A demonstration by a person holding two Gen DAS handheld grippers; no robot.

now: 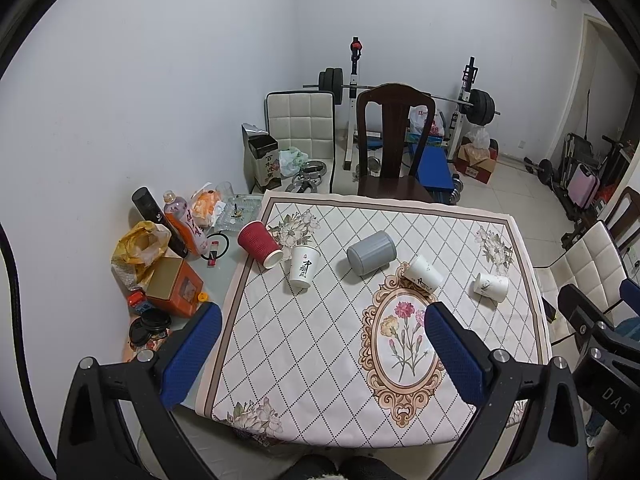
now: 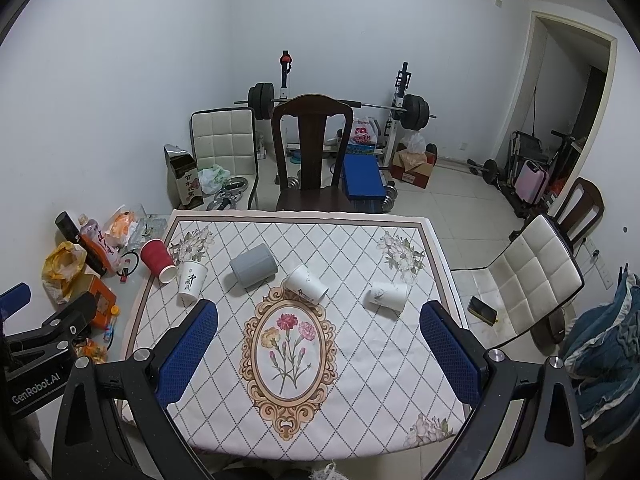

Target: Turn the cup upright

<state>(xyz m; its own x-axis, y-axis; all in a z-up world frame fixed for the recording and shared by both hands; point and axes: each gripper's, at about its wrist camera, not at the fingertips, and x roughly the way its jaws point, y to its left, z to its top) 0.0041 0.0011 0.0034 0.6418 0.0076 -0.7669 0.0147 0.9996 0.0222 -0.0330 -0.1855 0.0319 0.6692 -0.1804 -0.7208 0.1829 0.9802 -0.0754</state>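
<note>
Five cups tipped along table's far half: red cup [image 1: 259,243] near left edge, grey cup [image 1: 371,253] mid; left gripper [image 1: 320,354], right gripper [image 2: 318,354] spread, empty.

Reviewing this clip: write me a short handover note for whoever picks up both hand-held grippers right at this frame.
Left hand-held gripper: open, empty, held above the near edge of the table.
Right hand-held gripper: open, empty, also above the near edge.
Cups, all on the patterned cloth, left to right: red cup on its side; white cup with black characters, which looks to be standing mouth down; grey cup on its side; white cup on its side; white cup on its side at the right.
Done: nothing; no cup is upright.
Left: grasp and stand up each cup.
</note>
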